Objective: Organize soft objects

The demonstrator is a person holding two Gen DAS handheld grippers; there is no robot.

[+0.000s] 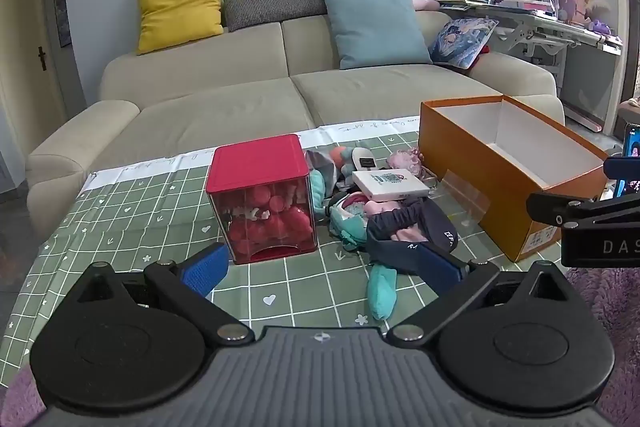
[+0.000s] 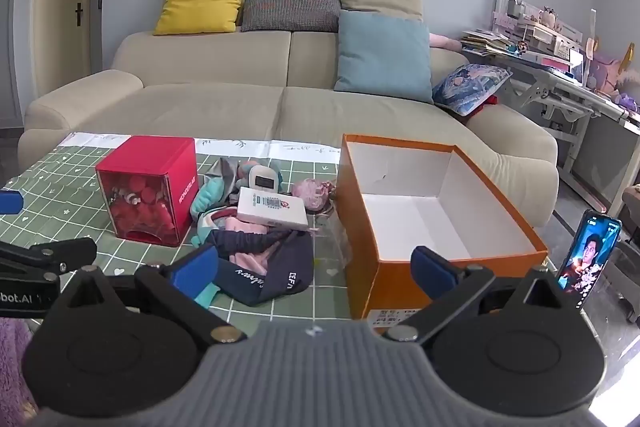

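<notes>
A pile of soft things lies mid-table: a navy cap (image 1: 404,231) (image 2: 266,273), teal plush pieces (image 1: 382,291), pink cloth (image 2: 244,227) and a pink fluffy item (image 2: 314,193). A white box (image 1: 390,183) (image 2: 273,207) rests on the pile. An open, empty orange box (image 1: 516,163) (image 2: 432,215) stands to the right. My left gripper (image 1: 322,267) is open and empty, low over the table in front of the pile. My right gripper (image 2: 314,269) is open and empty, between the cap and the orange box's near corner.
A red-lidded clear box (image 1: 262,199) (image 2: 150,187) of red plush stands left of the pile on the green checked tablecloth (image 1: 132,211). A phone (image 2: 588,263) stands upright at the right. A beige sofa (image 2: 248,99) with cushions is behind the table.
</notes>
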